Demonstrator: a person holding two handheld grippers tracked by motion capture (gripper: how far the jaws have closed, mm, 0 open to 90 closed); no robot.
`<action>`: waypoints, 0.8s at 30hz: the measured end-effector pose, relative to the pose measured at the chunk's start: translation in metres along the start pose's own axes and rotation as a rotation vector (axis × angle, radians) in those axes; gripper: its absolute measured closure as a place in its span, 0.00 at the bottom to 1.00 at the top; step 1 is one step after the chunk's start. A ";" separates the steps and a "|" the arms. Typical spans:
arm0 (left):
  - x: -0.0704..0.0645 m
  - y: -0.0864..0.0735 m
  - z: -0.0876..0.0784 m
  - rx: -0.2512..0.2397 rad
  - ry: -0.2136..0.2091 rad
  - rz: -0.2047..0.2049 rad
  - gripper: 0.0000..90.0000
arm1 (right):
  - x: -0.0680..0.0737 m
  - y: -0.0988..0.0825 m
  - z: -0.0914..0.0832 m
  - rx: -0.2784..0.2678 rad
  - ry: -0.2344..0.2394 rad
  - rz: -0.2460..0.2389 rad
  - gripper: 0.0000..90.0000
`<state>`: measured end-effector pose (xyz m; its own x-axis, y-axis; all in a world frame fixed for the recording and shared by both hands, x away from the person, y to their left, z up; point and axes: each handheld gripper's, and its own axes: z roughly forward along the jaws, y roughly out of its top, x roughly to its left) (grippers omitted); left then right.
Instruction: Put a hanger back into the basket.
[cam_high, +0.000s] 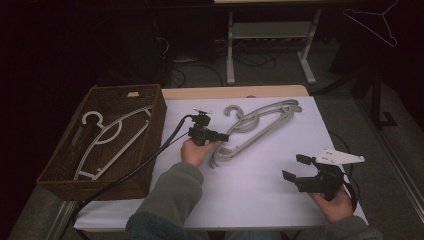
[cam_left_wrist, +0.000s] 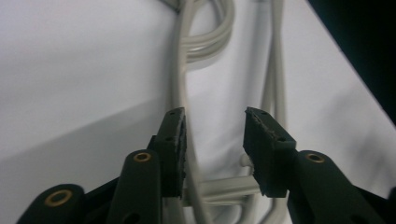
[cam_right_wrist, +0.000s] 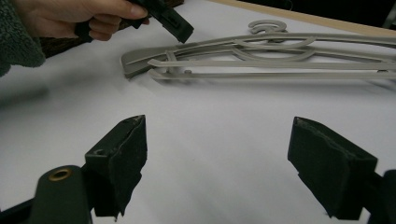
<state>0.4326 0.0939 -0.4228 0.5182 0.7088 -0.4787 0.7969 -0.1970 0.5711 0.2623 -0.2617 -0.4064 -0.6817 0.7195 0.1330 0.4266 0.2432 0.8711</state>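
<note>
- Resting on the white-topped bench (cam_high: 260, 190) is a loose pile of grey plastic clothes hangers (cam_high: 255, 127), spread from the middle of the surface toward the far right, hooks pointing to the far side.
- The left hand-held gripper (cam_high: 222, 137) is held just above the near left end of that pile, gripped by a hand (cam_high: 196, 151) in a grey fleece sleeve.
- Seen from the left gripper view, its jaws are parted, and a grey hanger arm (cam_left_wrist: 180, 70) runs just beside the left pad (cam_left_wrist: 173, 140) and partly behind it; whether it is touched cannot be told.
- The right hand-held gripper (cam_high: 296, 168) is held over bare bench at the near right, well apart from the hangers, jaws spread wide with nothing between them.
- In the right gripper view the grey hangers (cam_right_wrist: 280, 58) are seen lying flat beyond the open pads (cam_right_wrist: 126, 154).
- A dark brown woven wicker basket (cam_high: 150, 150) is placed at the left edge of the bench, and white plastic hangers (cam_high: 107, 137) are lying inside it.
- A black cable (cam_high: 150, 160) is trailed from the left gripper across the basket's right rim toward the near left.
</note>
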 end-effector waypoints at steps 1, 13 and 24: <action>0.002 0.000 0.001 0.017 0.009 -0.003 0.67 | 0.000 0.000 0.000 -0.001 -0.001 -0.004 0.21; 0.004 -0.002 0.007 0.039 0.030 -0.008 0.70 | -0.001 0.000 0.000 -0.003 0.002 -0.004 0.21; 0.001 0.000 0.007 0.061 0.101 0.035 0.87 | -0.001 0.001 -0.001 -0.008 0.002 -0.006 0.21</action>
<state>0.4355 0.0897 -0.4276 0.5147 0.7648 -0.3876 0.7979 -0.2618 0.5430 0.2624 -0.2625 -0.4056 -0.6851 0.7169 0.1291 0.4179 0.2417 0.8757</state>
